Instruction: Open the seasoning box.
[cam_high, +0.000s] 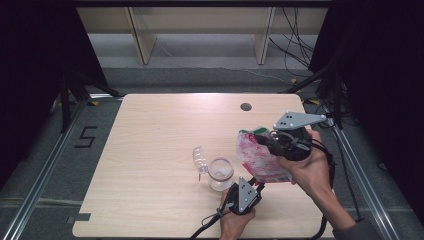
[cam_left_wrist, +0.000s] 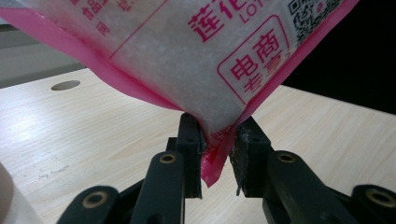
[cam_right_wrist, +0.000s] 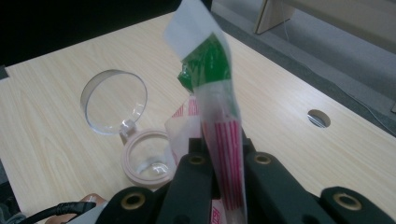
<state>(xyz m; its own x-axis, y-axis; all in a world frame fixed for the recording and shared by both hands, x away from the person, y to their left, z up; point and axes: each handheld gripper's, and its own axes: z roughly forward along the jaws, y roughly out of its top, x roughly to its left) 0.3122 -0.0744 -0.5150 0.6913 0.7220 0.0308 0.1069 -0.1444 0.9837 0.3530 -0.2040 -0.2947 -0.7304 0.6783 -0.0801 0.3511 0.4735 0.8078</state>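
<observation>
The pink and white pouch (cam_high: 260, 159) hangs tilted in the air just right of the clear jar (cam_high: 220, 173), clear of the tabletop (cam_high: 155, 130), its printed face towards the jar. The right hand-held gripper (cam_high: 274, 141) is clamped on the pouch's top end, where the right gripper view shows a green and white strip sticking up past the jaws. The left hand-held gripper (cam_high: 258, 185), just right of the jar and nearer the person, pinches the pouch's lower pink corner (cam_left_wrist: 215, 158); the left gripper view has that corner caught between the two black jaws, which are drawn in close around it. The jar stands upright and open on the tabletop, and its round lid (cam_high: 199, 159) is swung back on the jar's left, still joined at the rim. Beyond the jar and to its right, a small round hole (cam_high: 245, 106) sits near the tabletop's far edge
</observation>
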